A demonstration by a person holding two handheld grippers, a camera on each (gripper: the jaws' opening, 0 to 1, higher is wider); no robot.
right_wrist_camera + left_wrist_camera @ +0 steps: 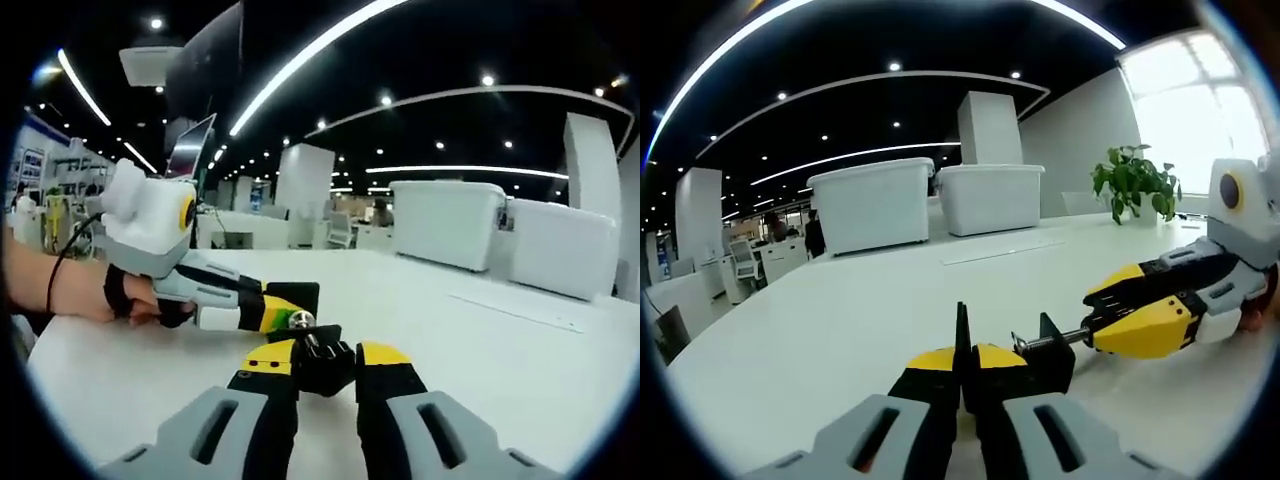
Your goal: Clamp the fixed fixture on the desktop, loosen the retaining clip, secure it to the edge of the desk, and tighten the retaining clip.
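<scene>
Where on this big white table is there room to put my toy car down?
The table is bare between the left gripper and the two white bins. More bare top lies between the bins and the potted plant. It's crowded right at the black clamp, where the right gripper meets it too.

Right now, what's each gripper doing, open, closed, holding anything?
Left gripper: shut on the clamp body.
Right gripper: shut on the clamp's screw handle.
</scene>
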